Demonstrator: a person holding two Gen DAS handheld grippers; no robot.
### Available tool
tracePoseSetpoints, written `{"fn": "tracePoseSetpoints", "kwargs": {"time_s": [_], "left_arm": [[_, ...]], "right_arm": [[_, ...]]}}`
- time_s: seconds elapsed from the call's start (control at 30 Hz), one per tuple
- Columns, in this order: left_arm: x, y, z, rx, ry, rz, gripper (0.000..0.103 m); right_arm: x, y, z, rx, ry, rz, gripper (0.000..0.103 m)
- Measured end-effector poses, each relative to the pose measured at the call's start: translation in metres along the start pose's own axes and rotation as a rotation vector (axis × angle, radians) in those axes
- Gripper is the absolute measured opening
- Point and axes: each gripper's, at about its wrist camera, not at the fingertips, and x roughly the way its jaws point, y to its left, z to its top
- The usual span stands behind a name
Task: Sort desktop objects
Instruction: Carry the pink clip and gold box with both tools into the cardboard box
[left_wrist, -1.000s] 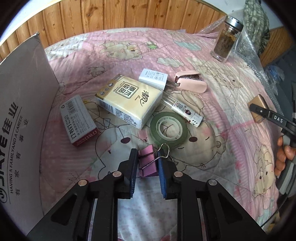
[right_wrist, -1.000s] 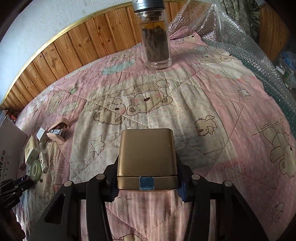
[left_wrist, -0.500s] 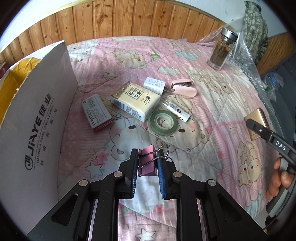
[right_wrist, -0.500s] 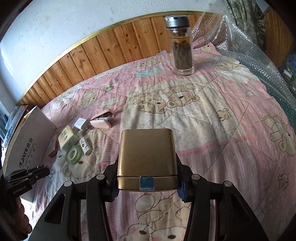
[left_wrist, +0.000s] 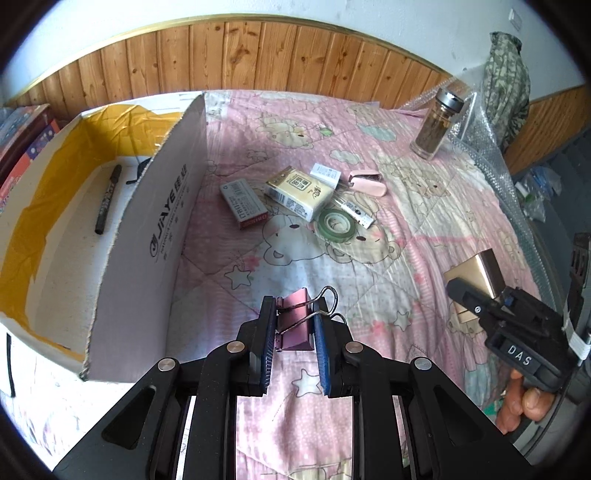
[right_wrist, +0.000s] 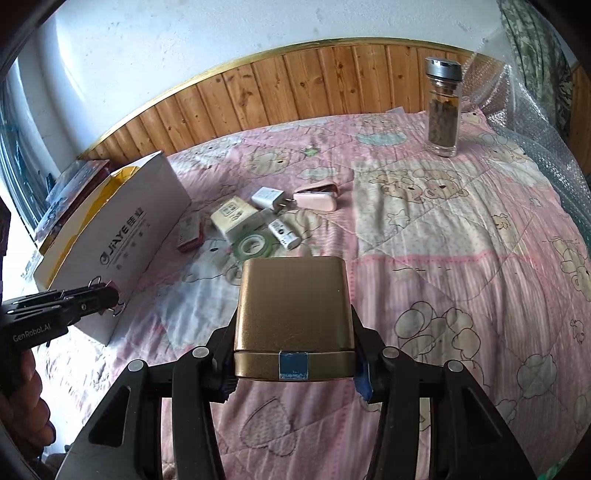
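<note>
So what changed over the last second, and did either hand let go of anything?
Both hands lifted and drew back from the clutter towards the cardboard box, whose inside, with a black marker, has come into the left wrist view. Nothing was let go: the left gripper still clamps the pink binder clip, the right gripper the gold case. The items on the quilt stayed put.

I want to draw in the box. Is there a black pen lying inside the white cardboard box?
Yes, a black marker pen lies flat on the floor of the open white cardboard box.
</note>
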Motion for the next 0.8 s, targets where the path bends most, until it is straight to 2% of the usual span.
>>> {"fn": "tracePoseSetpoints", "kwargs": {"time_s": [0.43, 0.8], "left_arm": [[-0.064, 0.038, -0.015, -0.083, -0.108, -0.040, 0.019], [-0.089, 0.099, -0.010, -0.214, -0.154, -0.042, 0.019]], "right_arm": [[-0.031, 0.103, -0.011, -0.177, -0.017, 0.084, 0.050], [-0.035, 0.187, 0.007, -0.331, -0.026, 0.162, 0.050]]}}
